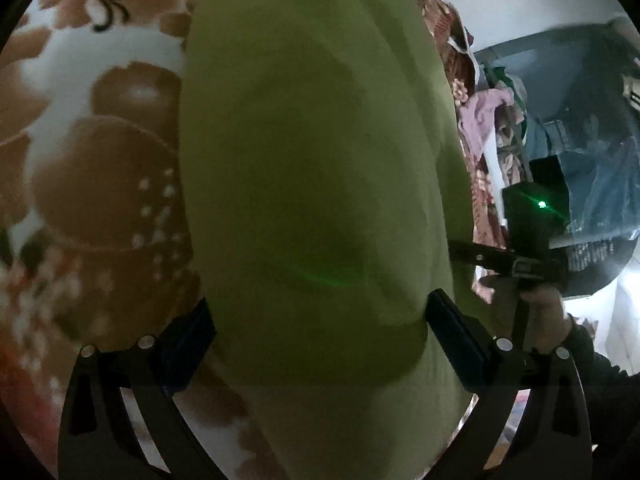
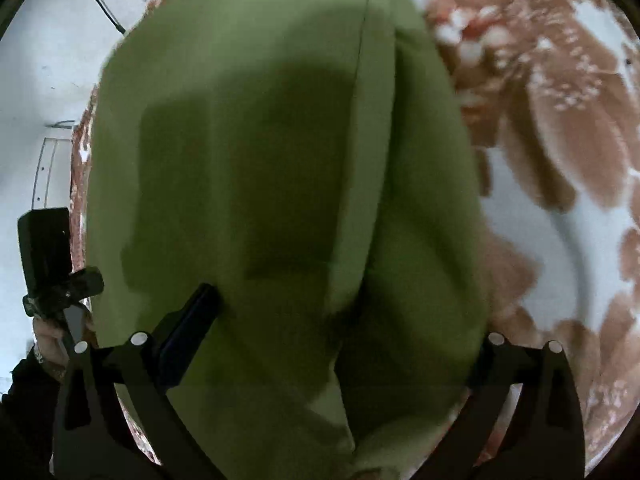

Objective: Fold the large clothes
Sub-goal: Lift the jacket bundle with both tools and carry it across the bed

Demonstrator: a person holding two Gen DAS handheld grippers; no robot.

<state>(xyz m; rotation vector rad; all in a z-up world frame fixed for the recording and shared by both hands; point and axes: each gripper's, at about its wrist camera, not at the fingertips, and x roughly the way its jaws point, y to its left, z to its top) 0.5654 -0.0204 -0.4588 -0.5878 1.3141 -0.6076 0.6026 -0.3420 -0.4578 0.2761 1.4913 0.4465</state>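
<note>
A: What fills the left wrist view?

B: A green garment (image 1: 312,184), hanging or draped right over the left tool (image 1: 320,320). The cloth runs between its two dark fingers (image 1: 456,336), which stand wide apart on either side of it.

A: So is that tool gripping the cloth?

B: I cannot tell. The fingers are spread, yet the fabric bulges between them and covers where it might be pinched.

A: And the right one?

B: Much the same. The right tool (image 2: 344,316) has the green garment (image 2: 256,168) over it, with a long seam or fold running down the cloth. One finger (image 2: 192,320) shows at the left; the other is hidden under the fabric. Whether it clamps anything, I cannot tell.

A: What lies behind the garment?

B: A floral blanket (image 1: 100,152) in brown, white and red, seen in both views (image 2: 560,152).

A: Anything else?

B: In the left wrist view, a hand (image 1: 536,316) holds the other device, with a green light (image 1: 541,204) glowing on it. Clothes (image 1: 484,116) hang at the far right. In the right wrist view a white wall (image 2: 48,72) with a cable (image 2: 96,0) shows at the left.
</note>
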